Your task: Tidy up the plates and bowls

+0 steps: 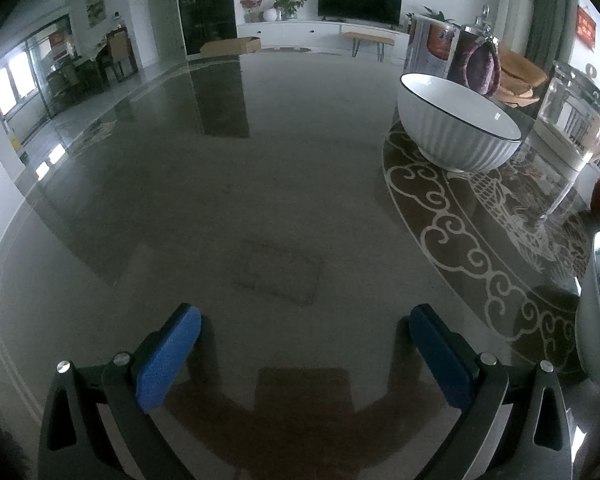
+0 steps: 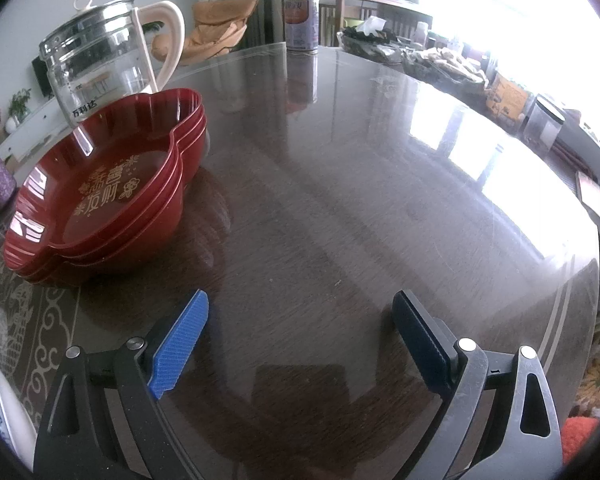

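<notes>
Both claws, left [image 1: 305, 334] and right [image 2: 300, 322], hang wide apart and empty over the counter [image 2: 340, 200], ready to grasp. The white bowl [image 1: 458, 124] stands apart from the stacked red plates [image 2: 104, 188].

Bowl [image 1: 458, 128] was white, dark-rimmed — ribbed outside; stacked trays [image 2: 104, 192] were red — gold lettering; gripper pads [image 2: 180, 344] blue.

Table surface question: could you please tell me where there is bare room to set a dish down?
Bare glass lies ahead of the open left gripper, left of the white bowl, and ahead of the open right gripper, right of the red trays. The far edge by the kettle and tin is crowded.
</notes>
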Available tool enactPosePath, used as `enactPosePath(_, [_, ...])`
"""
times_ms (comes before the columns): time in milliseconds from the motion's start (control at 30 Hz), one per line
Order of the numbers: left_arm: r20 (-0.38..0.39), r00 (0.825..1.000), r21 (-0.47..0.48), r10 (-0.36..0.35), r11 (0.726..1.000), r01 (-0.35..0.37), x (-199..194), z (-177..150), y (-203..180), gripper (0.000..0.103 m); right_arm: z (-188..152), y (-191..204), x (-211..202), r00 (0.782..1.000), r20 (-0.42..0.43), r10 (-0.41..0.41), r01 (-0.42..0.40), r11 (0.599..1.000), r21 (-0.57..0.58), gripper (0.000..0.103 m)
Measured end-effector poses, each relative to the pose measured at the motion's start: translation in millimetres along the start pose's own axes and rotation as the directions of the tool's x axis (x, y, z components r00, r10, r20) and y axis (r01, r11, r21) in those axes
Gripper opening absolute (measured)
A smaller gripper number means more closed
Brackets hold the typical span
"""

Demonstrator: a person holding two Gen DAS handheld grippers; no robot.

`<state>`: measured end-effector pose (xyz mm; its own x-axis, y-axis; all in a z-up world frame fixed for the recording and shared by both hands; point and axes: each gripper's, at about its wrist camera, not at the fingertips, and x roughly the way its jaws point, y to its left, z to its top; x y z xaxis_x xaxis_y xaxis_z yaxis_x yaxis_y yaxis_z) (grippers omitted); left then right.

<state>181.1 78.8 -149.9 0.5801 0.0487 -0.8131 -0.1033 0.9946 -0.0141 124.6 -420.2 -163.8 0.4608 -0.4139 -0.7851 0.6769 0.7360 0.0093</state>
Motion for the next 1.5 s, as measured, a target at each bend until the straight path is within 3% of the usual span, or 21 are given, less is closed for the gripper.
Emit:
enactPosePath(833, [-0.030, 1.000, 0.025, -0.007, 1.000, 0.008, -0.7, 2.6, -0.5, 0.103, -0.3, 0.2, -0.2, 1.000, 0.001, 0.000, 0.000, 1.000, -0.001, 0.096])
enactPosePath(1033, [-0.160, 0.987, 0.042, -0.014, 0.999, 0.021, 6.4, 16.9, 0.0, 0.103, 1.9, -0.4, 1.1, 1.000, -0.013, 0.016, -0.016, 0.999, -0.031, 0.096])
enactPosePath(1200, [-0.237, 0.970, 0.112, -0.046, 0.991, 0.074, 10.4, 26.0, -1.4, 0.103, 11.9, -4.3, 3.1, 0.995, -0.097, 0.008, -0.015, 0.997, -0.070, 0.094])
enactPosePath(1267, [-0.275, 0.959, 0.132, -0.063, 0.986, 0.103, 9.8, 33.3, -0.6, 0.102, 21.2, -6.3, -12.4, 0.998, -0.046, -0.032, 0.028, 0.995, -0.094, 0.094])
enactPosePath(1333, [-0.229, 0.968, 0.129, -0.106, 0.982, 0.138, -3.5, 49.1, 2.3, 0.102, 36.0, 8.7, -45.9, 0.997, 0.074, -0.034, 0.046, 0.984, -0.174, 0.094])
enactPosePath(1367, [-0.197, 0.972, 0.117, -0.129, 0.981, 0.154, -11.5, 60.5, 3.8, 0.102, 41.4, 18.5, -57.6, 0.994, 0.105, -0.018, 0.040, 0.977, -0.208, 0.094])
enactPosePath(1433, [-0.154, 0.967, 0.072, -0.204, 0.974, 0.217, -22.5, 90.0, 4.6, 0.103, 56.1, 55.6, -85.5, 0.989, 0.111, 0.100, -0.063, 0.952, -0.298, 0.094])
enactPosePath(1467, [-0.148, 0.957, 0.043, -0.250, 0.965, 0.258, -24.5, 106.6, 3.6, 0.103, 61.5, 76.8, -95.0, 0.981, 0.069, 0.182, -0.149, 0.930, -0.335, 0.094])
enactPosePath(1500, [-0.152, 0.944, 0.013, -0.292, 0.955, 0.298, -23.9, 121.3, 2.3, 0.103, 66.9, 108.4, -105.6, 0.954, -0.018, 0.299, -0.284, 0.882, -0.375, 0.094])
